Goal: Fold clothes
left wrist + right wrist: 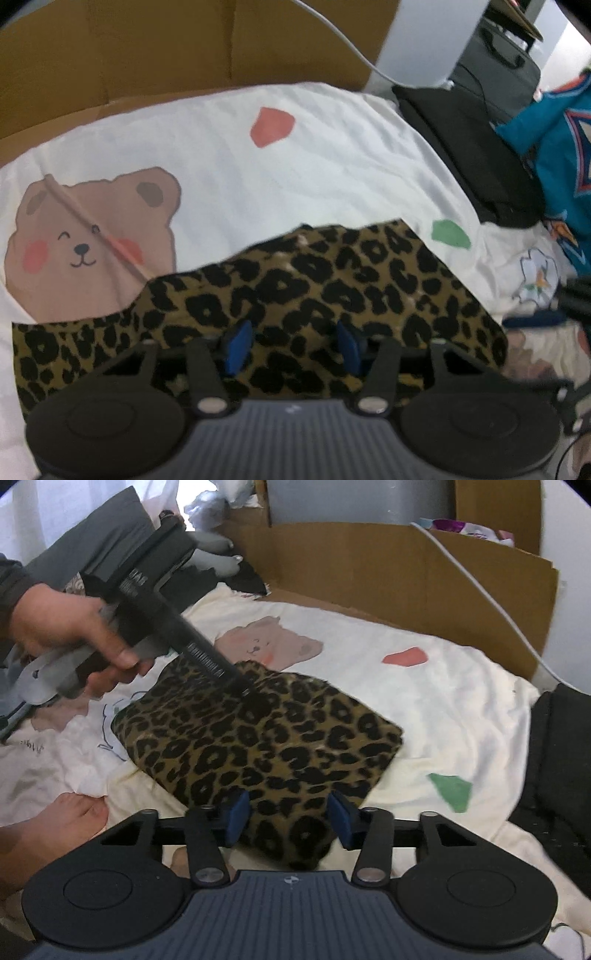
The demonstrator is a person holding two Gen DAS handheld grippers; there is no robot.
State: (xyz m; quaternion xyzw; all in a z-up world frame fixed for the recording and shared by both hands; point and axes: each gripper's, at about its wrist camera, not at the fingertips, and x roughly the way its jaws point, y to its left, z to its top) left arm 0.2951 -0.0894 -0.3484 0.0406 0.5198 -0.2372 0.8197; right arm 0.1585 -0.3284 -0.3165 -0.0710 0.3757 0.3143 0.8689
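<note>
Folded leopard-print garment (pixel 258 738) lies on the white bear-print sheet (pixel 424 709), cardboard (pixel 369 565) behind. My right hand-held gripper (pixel 288 819) is spread, blue pads (pixel 236 816) flanking the garment's near corner. My left hand-held gripper (pixel 291 345), held by a hand (pixel 66 635), is likewise spread, pads apart over the garment's far side.

White bear-print sheet (pixel 424 709) (bed) w/ leopard-print garment (pixel 266 734) on it.

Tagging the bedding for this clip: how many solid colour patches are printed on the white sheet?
2: a red patch beyond the leopard-print garment, a green patch to its right. The garment may hide more.
</note>
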